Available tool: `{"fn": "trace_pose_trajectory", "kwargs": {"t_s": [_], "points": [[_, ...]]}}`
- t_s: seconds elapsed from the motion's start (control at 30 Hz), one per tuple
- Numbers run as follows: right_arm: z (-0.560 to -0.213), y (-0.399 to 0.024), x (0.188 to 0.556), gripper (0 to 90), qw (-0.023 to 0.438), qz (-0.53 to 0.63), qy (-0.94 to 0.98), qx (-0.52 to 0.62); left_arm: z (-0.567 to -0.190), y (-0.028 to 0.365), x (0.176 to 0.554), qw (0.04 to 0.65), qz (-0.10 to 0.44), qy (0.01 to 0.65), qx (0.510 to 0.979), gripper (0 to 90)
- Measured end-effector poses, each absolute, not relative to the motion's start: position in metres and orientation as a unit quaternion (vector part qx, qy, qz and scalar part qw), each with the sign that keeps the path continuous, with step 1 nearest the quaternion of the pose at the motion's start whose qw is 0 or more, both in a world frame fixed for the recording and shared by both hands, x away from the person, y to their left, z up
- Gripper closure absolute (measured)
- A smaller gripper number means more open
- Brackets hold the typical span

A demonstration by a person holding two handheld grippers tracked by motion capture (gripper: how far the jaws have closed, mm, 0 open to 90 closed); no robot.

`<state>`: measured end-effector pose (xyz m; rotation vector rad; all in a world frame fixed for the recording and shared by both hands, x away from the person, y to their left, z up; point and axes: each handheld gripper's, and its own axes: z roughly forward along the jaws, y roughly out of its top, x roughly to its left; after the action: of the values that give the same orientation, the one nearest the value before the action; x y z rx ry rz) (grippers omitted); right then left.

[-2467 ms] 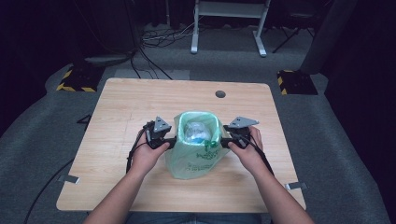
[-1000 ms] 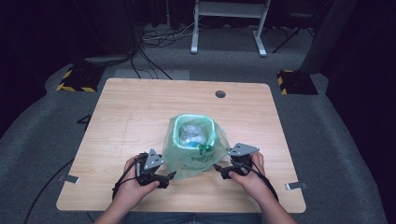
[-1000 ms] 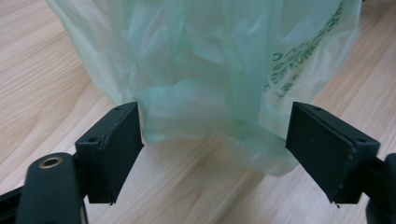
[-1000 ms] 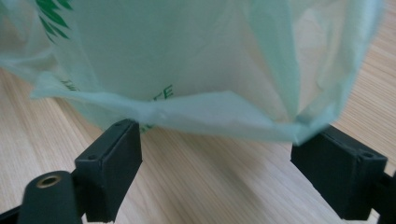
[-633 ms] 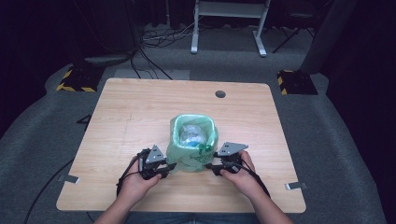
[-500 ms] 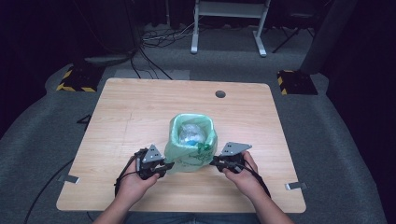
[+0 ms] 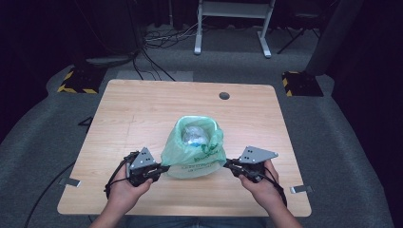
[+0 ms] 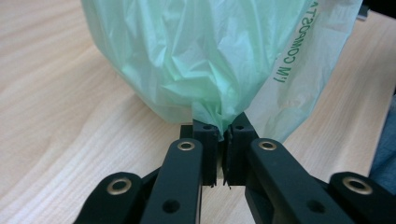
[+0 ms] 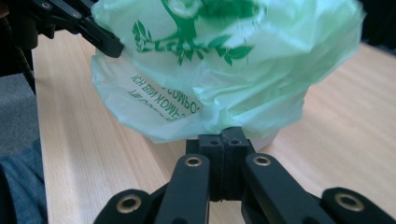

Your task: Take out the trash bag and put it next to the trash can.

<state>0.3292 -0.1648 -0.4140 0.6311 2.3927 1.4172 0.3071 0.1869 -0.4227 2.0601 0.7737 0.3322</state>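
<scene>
Both grippers pinching the green bag, near the table's front edge.
High view: bag (image 7: 194, 148) on table (image 7: 142, 109), left gripper (image 7: 159, 170) and right gripper (image 7: 228, 165) at its sides. Left gripper view: jaws just closed, clamped on bag film (image 8: 205, 70). Right gripper view: jaws just closed, shut on film (image 9: 233, 70).

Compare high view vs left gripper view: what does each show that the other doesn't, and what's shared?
High view alone: the bag's open mouth with a crumpled clear item inside, the right gripper at the bag's right lower edge, both hands, the table's cable hole, and a white frame on the floor beyond.

Left gripper view alone: the jaws shut tight on a gathered fold of the film, plus mirrored green lettering seen through the plastic.

Shared: the green plastic bag, the left gripper at its lower edge, and the wooden table.
</scene>
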Motion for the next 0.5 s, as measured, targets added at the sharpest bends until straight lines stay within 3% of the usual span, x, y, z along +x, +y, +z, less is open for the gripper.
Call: {"fn": "trace_pose_trajectory", "kwargs": {"t_s": [0.5], "points": [[-0.361, -0.162, 0.334, 90.0, 0.209, 0.516, 0.808, 0.192, -0.376, 0.196, 0.322, 0.466, 0.178, 0.315, 0.808, 88.7]]}}
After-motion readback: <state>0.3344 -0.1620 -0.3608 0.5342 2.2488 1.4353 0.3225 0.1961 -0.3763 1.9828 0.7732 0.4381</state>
